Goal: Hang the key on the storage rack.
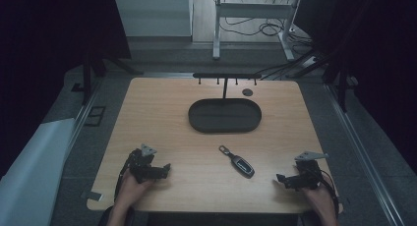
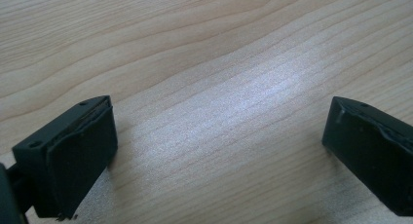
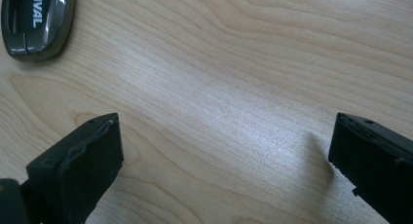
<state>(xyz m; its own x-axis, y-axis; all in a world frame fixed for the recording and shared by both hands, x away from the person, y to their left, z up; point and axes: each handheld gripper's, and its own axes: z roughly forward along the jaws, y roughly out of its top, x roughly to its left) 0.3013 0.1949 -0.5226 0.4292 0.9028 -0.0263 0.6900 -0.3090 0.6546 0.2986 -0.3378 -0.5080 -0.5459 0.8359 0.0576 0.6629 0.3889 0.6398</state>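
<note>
High view: I am looking down on the pale wooden surface (image 1: 162, 113), where I am resting both tools near its front edge. The left tool (image 1: 164, 168) is lying at the front left, the right tool (image 1: 281, 179) at the front right, each pointing inward toward the middle. Between them, nearer the right one but well apart from both, the dark grey oval car key fob with a small ring at its far end (image 1: 238, 162) is lying flat and slanted on the surface. Behind it, the black oval tray (image 1: 225, 116) is sitting in front of a black T-shaped hook stand (image 1: 226, 77); I judge these to be the likely places for the fob, though neither is holding anything.

Left gripper view: the two black jaws are standing wide apart over bare wood, gripping nothing. Right gripper view: its jaws are likewise spread wide and empty, and the fob (image 3: 36, 22) is showing at the upper left, ahead of the left jaw and not between the two. I judge the right tool to be the better placed for the reach, being nearer and already facing the fob.
</note>
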